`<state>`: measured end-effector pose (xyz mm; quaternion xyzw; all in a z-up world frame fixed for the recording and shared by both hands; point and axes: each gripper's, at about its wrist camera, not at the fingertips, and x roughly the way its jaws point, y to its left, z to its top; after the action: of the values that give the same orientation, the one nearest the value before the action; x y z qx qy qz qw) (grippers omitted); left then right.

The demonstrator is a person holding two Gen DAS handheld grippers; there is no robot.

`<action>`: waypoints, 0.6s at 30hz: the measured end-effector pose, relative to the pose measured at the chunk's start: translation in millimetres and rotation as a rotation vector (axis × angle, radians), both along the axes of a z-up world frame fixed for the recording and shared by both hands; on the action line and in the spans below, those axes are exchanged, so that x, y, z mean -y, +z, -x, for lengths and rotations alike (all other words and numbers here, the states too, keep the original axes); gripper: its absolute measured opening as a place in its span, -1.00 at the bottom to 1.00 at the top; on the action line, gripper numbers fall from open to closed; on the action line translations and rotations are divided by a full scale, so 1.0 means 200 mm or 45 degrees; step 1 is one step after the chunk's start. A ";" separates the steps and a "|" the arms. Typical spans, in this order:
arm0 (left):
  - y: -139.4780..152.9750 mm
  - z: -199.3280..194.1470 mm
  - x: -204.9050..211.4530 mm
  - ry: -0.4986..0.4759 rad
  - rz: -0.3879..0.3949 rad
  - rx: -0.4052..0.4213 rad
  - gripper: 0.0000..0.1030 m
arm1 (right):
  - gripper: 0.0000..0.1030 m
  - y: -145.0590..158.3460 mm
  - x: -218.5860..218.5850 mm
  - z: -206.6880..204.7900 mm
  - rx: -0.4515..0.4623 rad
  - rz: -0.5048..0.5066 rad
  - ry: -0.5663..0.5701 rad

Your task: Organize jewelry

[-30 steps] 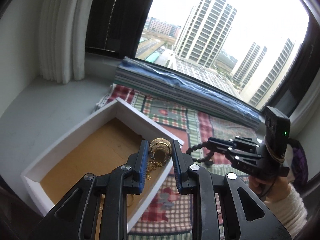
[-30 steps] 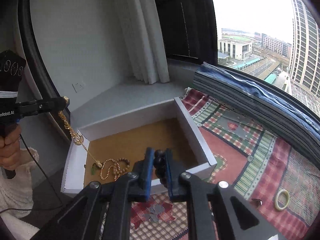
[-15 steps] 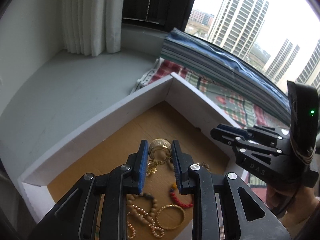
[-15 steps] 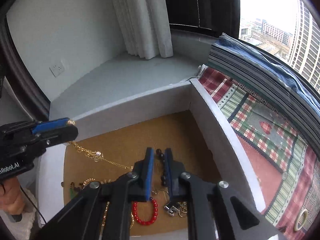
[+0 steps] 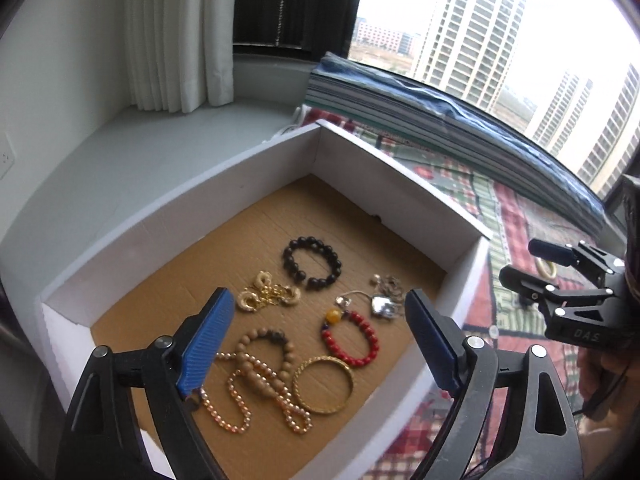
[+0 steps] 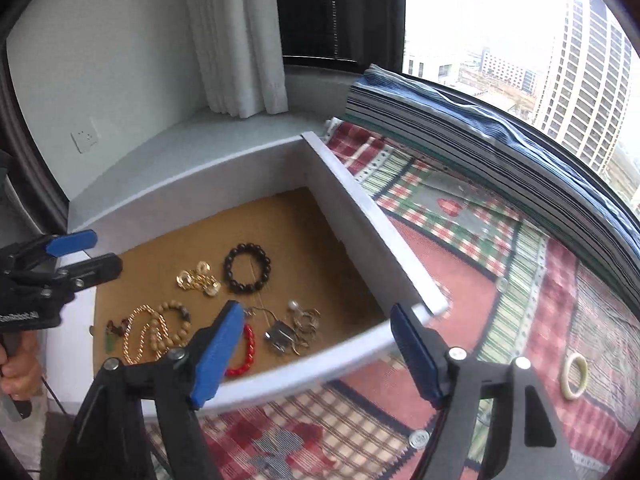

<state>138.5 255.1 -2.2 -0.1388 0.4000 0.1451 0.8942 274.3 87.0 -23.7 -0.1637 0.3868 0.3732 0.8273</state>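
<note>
A white box [image 5: 400,184] with a brown floor holds several jewelry pieces: a black bead bracelet [image 5: 312,264], a gold chain necklace [image 5: 266,298], a red bead bracelet [image 5: 352,340], a gold bangle [image 5: 323,385], a wooden bead bracelet [image 5: 264,360] and silver pieces [image 5: 384,300]. My left gripper [image 5: 320,340] is open and empty above the box. My right gripper [image 6: 316,352] is open and empty over the box's near wall [image 6: 320,364]. The black bracelet [image 6: 247,268] and gold necklace [image 6: 198,280] lie in the box. A pale green bangle [image 6: 574,370] lies on the patterned cloth [image 6: 460,240].
The box sits on a grey window ledge [image 5: 120,152] beside the plaid cloth. A striped folded blanket [image 6: 480,136] lies along the window. White curtains [image 5: 176,32] hang at the back. A wall socket [image 6: 85,135] is at the left.
Both grippers have opened. The gold necklace left my left gripper and the black bracelet left my right gripper; both now lie on the box floor. The right gripper has drawn back.
</note>
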 end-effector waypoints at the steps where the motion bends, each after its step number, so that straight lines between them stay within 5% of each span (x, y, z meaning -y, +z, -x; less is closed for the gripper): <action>1: 0.01 0.03 0.07 -0.026 -0.013 0.017 0.80 | 0.51 -0.02 0.08 0.03 0.008 0.007 -0.026; 12: -0.29 0.17 0.84 -0.308 0.024 -0.030 0.87 | 0.52 -0.52 1.06 0.37 -0.038 0.104 -0.409; 18: -0.43 0.16 1.11 -0.416 0.001 -0.134 0.87 | 0.52 -0.63 1.44 0.43 -0.062 0.115 -0.684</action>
<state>107.3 33.3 -88.2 -0.0644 0.4635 0.0049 0.8838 188.2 -201.8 -149.9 -0.0832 0.4523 0.1266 0.8789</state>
